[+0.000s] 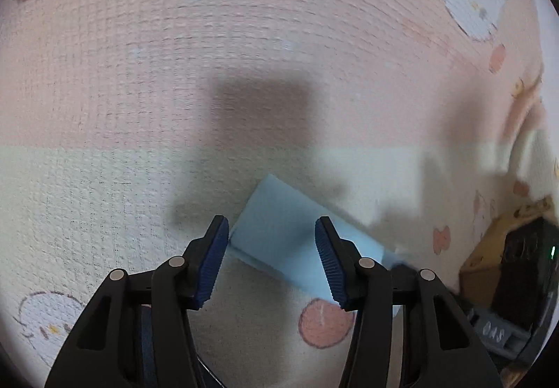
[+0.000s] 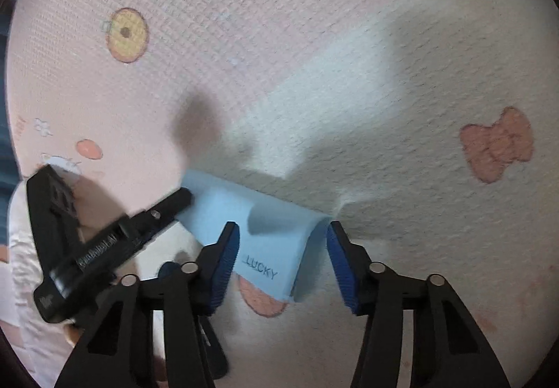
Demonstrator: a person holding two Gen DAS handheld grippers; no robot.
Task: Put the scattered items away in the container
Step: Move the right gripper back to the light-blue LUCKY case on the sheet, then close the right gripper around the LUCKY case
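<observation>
Two wrist views over a printed mat [image 1: 104,80] in pink and cream, its pattern of cartoon faces, bows and a yellow ring.

Left wrist view: the left gripper [image 1: 271,260] points steeply down at the mat. Its jaws stand apart, the blue ribbed pads [image 1: 213,264] flanking a pale blue card [image 1: 279,230]. The card lies on the cream band of the mat, between the fingertips; the left pad sits just beside the card's edge, and contact cannot be confirmed because the view is blurred there. At the mat's right edge a brown box [image 1: 485,255] and a dark device [image 1: 524,265] show.

Right wrist view: the right gripper [image 2: 283,260] also has its jaws apart. The card [image 2: 265,237], printed "LUCKY", is folded or curled up along its right side, and it lies between the pads [image 2: 223,269]. The left pad is at the card's near edge; the right pad stands clear of the fold. The left gripper [image 2: 181,201] enters from the left, one black finger tip at the card's far-left corner. A sleeve [image 2: 21,248] shows at the left rim.
</observation>
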